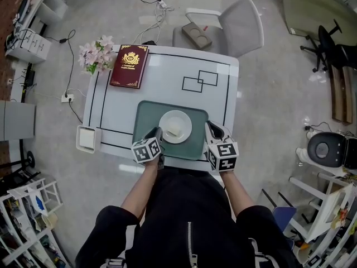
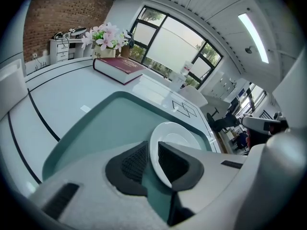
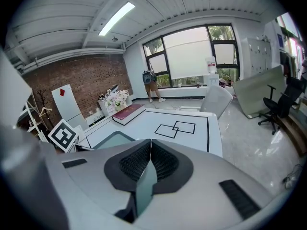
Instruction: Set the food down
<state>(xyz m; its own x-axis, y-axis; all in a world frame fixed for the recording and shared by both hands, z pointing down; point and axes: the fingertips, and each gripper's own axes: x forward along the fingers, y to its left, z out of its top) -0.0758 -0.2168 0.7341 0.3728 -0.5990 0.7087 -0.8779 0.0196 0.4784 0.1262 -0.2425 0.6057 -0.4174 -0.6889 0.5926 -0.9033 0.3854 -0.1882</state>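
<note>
The left gripper [image 1: 158,135] is clamping its jaws on the near-left rim of the white plate [image 1: 179,120]. The plate is carrying a pale piece of food [image 1: 173,130] at the middle of the green tray [image 1: 146,113] – resting or just above it, the views do not settle. At the tray's right edge the right gripper [image 1: 211,130] is waiting, jaws pressed together on nothing. The set-down is looking nearly done – letting go of the rim remains.

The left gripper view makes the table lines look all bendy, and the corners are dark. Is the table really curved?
No. In the left gripper view the wide lens bows the table's black lines and darkens the corners; the head view shows the table straight-edged; the right gripper view bends the ceiling light too, and its windows glare white.
</note>
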